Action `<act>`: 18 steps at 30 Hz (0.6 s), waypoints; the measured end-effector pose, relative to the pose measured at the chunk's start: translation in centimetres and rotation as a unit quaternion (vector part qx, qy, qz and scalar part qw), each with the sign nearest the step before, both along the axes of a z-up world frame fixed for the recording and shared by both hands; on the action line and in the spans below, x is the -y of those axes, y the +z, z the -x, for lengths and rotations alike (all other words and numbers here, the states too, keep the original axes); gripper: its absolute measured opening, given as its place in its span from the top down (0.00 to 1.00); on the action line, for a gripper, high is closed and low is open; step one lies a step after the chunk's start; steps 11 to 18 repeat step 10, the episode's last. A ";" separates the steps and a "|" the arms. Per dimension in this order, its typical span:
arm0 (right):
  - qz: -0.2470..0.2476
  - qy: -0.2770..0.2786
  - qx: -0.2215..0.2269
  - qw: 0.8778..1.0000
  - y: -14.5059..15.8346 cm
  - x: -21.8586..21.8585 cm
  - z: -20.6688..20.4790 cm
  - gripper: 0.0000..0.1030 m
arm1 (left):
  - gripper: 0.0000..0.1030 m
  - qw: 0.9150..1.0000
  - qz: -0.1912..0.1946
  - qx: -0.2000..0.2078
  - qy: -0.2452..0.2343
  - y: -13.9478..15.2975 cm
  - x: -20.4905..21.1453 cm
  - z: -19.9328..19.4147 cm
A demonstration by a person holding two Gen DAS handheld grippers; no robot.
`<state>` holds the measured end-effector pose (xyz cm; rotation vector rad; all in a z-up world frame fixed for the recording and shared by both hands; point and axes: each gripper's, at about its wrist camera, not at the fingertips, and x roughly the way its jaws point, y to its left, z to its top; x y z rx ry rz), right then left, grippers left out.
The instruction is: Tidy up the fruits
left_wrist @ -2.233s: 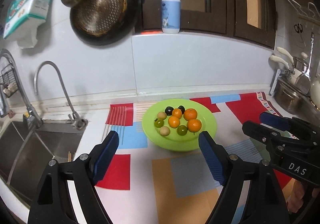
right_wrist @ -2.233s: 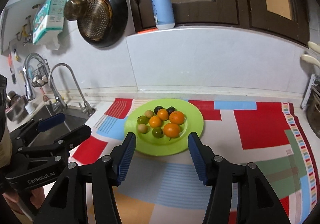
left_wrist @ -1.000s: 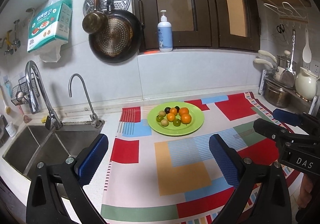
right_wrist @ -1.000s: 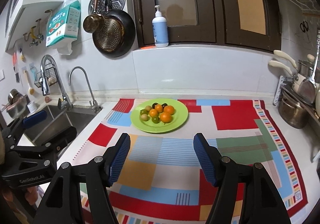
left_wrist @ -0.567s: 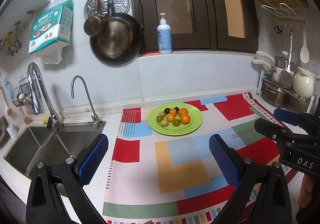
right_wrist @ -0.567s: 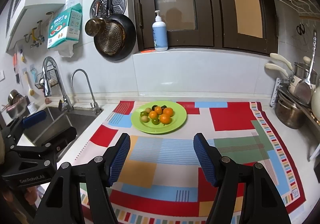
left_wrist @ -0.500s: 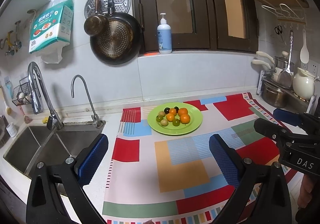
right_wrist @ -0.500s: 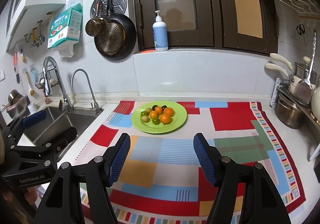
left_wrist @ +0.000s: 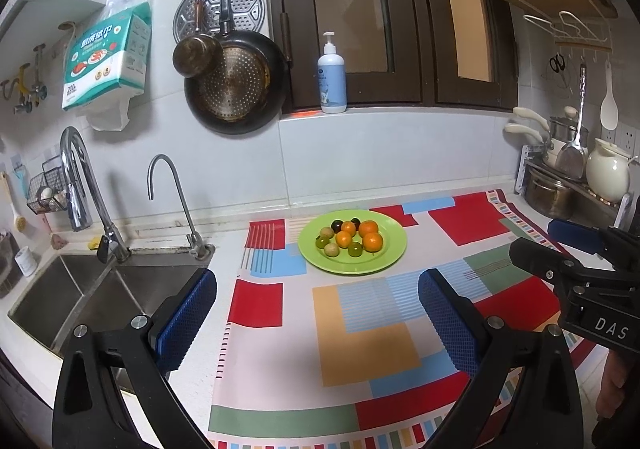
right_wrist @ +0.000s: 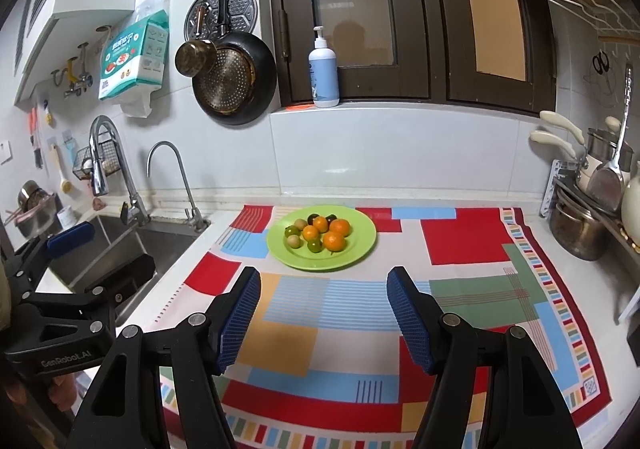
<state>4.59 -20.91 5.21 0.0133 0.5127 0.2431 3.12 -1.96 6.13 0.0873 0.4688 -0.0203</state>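
Since the earlier frames you have pulled both grippers well back from the fruit, so the green plate (left_wrist: 390, 255) now sits far off and small in both wrist views

Your left gripper (left_wrist: 316, 319) hangs above the near part of the patterned mat (left_wrist: 360, 333) with its blue pads spread wide and nothing between them. Your right gripper (right_wrist: 322, 313) is likewise spread apart and empty, hovering over the near middle of the mat. In the left wrist view the right gripper shows at the right edge; in the right wrist view the left gripper (right_wrist: 100, 249) shows at the left edge, near the sink (right_wrist: 120, 249).

You will find the plate on the far part of the mat, close to the tiled back wall, right of the sink and its two taps. The fruits are clustered together on the plate's left half: four oranges (right_wrist: 334, 241), small green fruits (right_wrist: 315, 246), pale tan ones (right_wrist: 296, 241), and two dark ones (right_wrist: 331, 217) on the far side of the pile. They touch or nearly touch one another.

Behind, a dark pan (left_wrist: 236, 85) hangs on the wall, a pump bottle (left_wrist: 332, 79) stands on the window ledge, and pots (right_wrist: 580, 233) sit at the far right of the counter
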 end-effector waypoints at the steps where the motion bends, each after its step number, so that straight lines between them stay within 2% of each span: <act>1: 0.000 0.000 0.000 1.000 0.0 0.0 0.0 0.35 | 0.00 1.000 0.000 0.000 0.000 0.0 0.0 0.0; 18: 0.001 -0.001 -0.002 1.000 -0.1 0.0 -0.2 0.36 | 0.00 1.000 0.002 -0.006 0.005 -0.3 -0.4 -0.5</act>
